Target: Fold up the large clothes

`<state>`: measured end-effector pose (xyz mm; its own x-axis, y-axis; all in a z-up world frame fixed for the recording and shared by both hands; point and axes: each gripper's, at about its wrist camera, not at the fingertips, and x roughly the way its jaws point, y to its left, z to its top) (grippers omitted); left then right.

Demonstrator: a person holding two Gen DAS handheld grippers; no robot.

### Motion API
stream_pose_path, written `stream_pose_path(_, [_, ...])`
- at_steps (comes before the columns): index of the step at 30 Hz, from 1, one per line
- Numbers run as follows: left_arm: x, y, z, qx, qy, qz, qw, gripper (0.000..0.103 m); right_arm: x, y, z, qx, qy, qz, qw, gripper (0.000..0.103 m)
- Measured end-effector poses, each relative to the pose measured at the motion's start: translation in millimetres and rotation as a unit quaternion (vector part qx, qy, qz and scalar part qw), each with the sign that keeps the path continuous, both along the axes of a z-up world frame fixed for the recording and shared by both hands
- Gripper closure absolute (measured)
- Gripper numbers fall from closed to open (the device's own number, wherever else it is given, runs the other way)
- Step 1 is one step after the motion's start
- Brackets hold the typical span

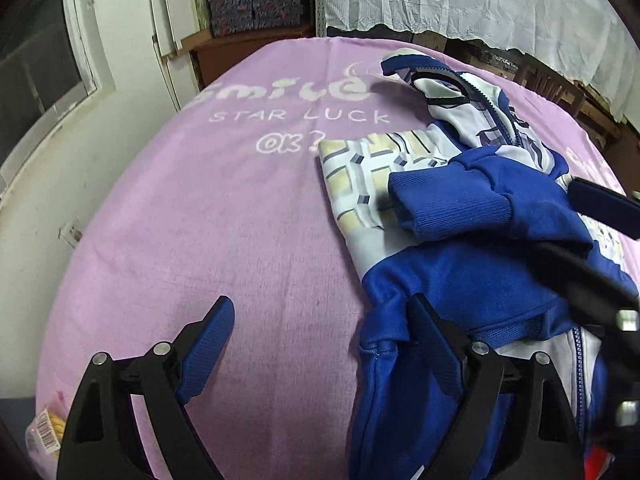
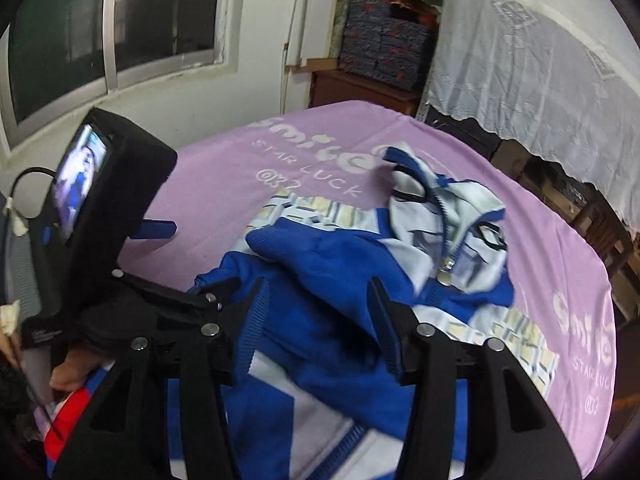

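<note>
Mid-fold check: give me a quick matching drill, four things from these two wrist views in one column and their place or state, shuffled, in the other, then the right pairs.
Column one:
1. jacket
2. sleeve cuff
3. blanket
4. left gripper

Column two:
A. lilac, spread under everything, printed with white letters
B. ribbed blue, lying on top of the patterned panel
C. jaws wide apart, nothing between them
D. blue and white, zippered, lying crumpled on the right part of the bed

Pairs: 1-D, 2-B, 3-A, 4-C
</note>
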<state>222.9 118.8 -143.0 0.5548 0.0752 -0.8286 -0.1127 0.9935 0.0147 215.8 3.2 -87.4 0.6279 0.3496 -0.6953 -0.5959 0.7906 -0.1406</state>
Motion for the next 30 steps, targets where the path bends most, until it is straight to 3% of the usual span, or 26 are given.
stream_pose_path(3, [1,5,-2,-0.014,0.005,0.007,0.9999,0.01,9,16,-8,-0.023,-0.006,0.003,1.0,0.059])
stream_pose_path(12, [-2,-1,-1,0.011,-0.001,0.004,0.9999,0.009,35,30,-25,-0.025,0.029,-0.007,0.999,0.057])
stream_pose_path(15, [1,2,-2,0.004,0.002,0.006,1.0,0.008,39,32,-30,-0.032,0.032,-0.011,0.999,0.066])
stream_pose_path(16, [2,2,-2,0.002,0.003,0.008,1.0,0.007,40,31,-31,-0.036,0.03,-0.013,0.999,0.082])
stream_pose_path(17, [2,3,-2,-0.001,0.003,0.008,1.0,0.007,38,29,-30,-0.037,0.022,-0.02,0.999,0.09])
stream_pose_path(20, [2,2,-2,0.004,0.002,0.008,1.0,0.007,32,2,-12,0.022,0.012,-0.046,0.999,0.09])
stream_pose_path(23, [0,-2,-1,0.018,-0.002,0.005,0.9998,0.007,27,-47,8,0.093,0.016,-0.098,0.991,0.09])
stream_pose_path(26, [-1,-6,-1,0.033,-0.007,0.003,0.9994,0.007,21,-108,13,0.168,0.045,-0.16,0.972,0.09])
stream_pose_path(30, [-2,-8,-1,0.043,-0.011,0.004,0.999,0.007,22,-160,-8,0.221,0.101,-0.204,0.948,0.089])
